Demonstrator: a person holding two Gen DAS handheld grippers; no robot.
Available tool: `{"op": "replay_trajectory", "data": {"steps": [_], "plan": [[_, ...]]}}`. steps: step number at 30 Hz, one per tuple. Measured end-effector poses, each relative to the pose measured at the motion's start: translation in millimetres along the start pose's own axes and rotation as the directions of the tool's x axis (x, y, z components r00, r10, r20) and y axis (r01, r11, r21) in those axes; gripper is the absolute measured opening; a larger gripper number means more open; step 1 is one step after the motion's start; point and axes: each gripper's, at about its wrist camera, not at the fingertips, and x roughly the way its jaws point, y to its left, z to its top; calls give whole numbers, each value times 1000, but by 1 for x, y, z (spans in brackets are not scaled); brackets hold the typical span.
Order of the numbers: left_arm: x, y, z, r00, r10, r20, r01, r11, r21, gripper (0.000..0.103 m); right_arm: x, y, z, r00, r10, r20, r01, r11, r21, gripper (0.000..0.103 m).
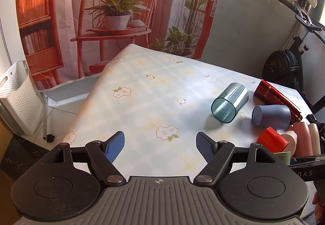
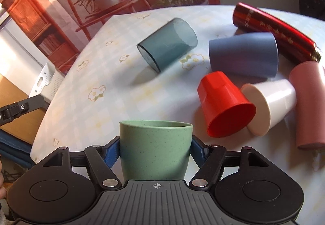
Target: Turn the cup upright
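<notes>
My right gripper (image 2: 155,148) is shut on a green cup (image 2: 155,149), which stands upright with its mouth up, close to the camera near the table's front edge. A sliver of the green cup (image 1: 283,157) shows at the right of the left wrist view. My left gripper (image 1: 160,147) is open and empty above the flowered tablecloth (image 1: 152,103). Several other cups lie on their sides: a clear teal one (image 2: 167,44), a grey-blue one (image 2: 243,54), a red one (image 2: 223,103), a white one (image 2: 270,103) and a pink one (image 2: 308,105).
A dark red bottle (image 2: 274,32) lies behind the cups. A white perforated basket (image 1: 18,97) stands on the floor left of the table. A printed curtain (image 1: 121,11) hangs behind, and an exercise bike (image 1: 290,62) stands at the right.
</notes>
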Motion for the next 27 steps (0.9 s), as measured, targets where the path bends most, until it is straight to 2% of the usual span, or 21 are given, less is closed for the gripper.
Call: {"op": "replay_trajectory", "data": {"steps": [5,9,13,22,27], "plan": [[-2,-3,2,1000,3,13,-3,1000,-3,80,-3,14,10,993,-8,120,22,993,-115,66],[-3,-5,3,1000,4,18,-4,1000,-8,80,4,26,15,975,-14,221,63,974,-217,66],[-1,-6,3,1000,4,13,-4,1000,-5,80,14,32,21,958,-16,287,93,961,-260,66],[-2,-4,4,1000,-1,11,1,1000,-9,80,18,42,17,959,-35,282,129,939,-320,66],[-1,-6,3,1000,-9,7,9,1000,-9,80,14,40,12,961,-28,276,116,944,-309,66]]}}
